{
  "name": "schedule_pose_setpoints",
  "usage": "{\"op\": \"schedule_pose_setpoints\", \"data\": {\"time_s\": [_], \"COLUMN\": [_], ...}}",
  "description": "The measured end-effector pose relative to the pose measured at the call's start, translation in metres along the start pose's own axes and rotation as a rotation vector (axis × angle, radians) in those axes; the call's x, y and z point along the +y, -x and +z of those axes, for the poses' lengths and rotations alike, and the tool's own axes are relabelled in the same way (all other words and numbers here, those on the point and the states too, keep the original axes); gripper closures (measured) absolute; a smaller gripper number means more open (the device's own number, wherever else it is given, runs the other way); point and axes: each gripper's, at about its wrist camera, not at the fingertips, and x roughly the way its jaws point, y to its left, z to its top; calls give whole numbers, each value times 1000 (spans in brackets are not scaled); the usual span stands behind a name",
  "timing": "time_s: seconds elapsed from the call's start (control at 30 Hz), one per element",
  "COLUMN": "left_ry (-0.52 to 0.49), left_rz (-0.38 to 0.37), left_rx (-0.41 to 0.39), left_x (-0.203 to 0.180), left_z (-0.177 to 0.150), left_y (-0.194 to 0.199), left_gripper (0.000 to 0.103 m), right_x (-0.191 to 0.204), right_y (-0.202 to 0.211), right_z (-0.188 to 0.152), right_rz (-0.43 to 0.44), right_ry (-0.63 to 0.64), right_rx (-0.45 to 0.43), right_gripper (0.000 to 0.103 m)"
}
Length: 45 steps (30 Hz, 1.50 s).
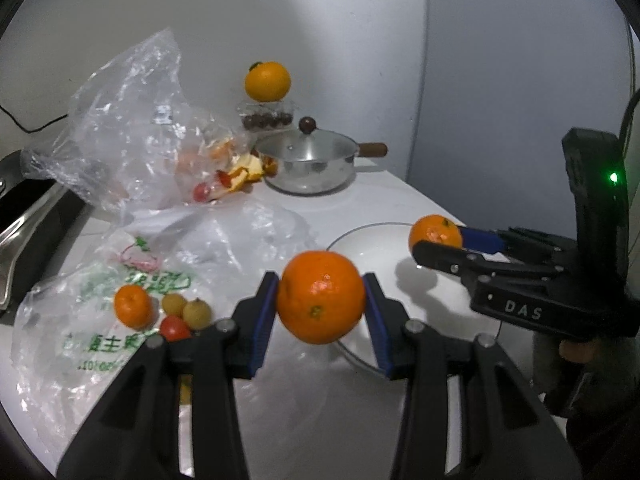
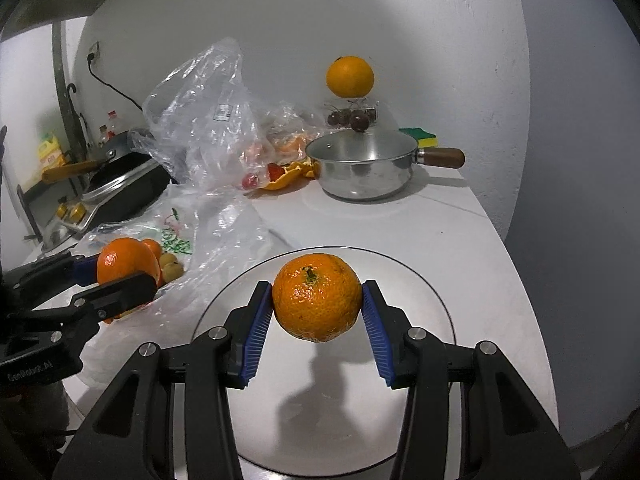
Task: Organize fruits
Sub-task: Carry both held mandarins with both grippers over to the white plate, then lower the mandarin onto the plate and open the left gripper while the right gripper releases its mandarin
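In the left wrist view my left gripper [image 1: 320, 280] is shut on a mandarin [image 1: 320, 312], held in the air near the left rim of a white plate [image 1: 360, 240]. My right gripper [image 2: 317, 284] is shut on a second mandarin [image 2: 317, 304], stem up, hanging over the plate [image 2: 420, 280]. Each gripper also shows in the other view: the right gripper [image 1: 438, 242] with its mandarin [image 1: 434, 230], the left gripper [image 2: 122, 274] with its mandarin [image 2: 124, 258]. A loose mandarin [image 1: 132, 306], two longans [image 1: 186, 308] and a cherry tomato [image 1: 175, 328] lie on a printed plastic bag [image 1: 80, 344].
A lidded steel pot [image 2: 360, 168] with a wooden handle stands at the back. Behind it an orange [image 2: 350, 76] sits on a clear box of cherries [image 2: 352, 116]. A crumpled clear bag [image 2: 200, 120] with peel [image 2: 288, 174] lies left of the pot. A dark pan [image 2: 120, 184] is far left.
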Motion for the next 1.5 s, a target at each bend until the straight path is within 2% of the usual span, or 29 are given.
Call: {"op": "schedule_pose_setpoints", "data": {"time_s": [0.33,0.8,1.03,1.23,1.5], "left_ry": [4,-8,7,30,69], "left_rz": [-17,-25,-26,-33,2], "left_rx": [49,182,180,128,107], "left_x": [-12,-25,-22,-15,4], "left_z": [13,14,15,20,17], "left_y": [-38,-90,-92,-76,-60], "left_gripper": [60,60,59,53,53], "right_x": [-22,-42,-42,-37,-27], "right_y": [-19,-35,-37,-39,-50], "right_z": [10,12,13,16,20], "right_rz": [20,46,40,25,24], "right_ry": [-5,-38,-48,-26,-15], "right_rx": [47,84,93,104,152], "right_gripper": [55,55,55,55,55]}}
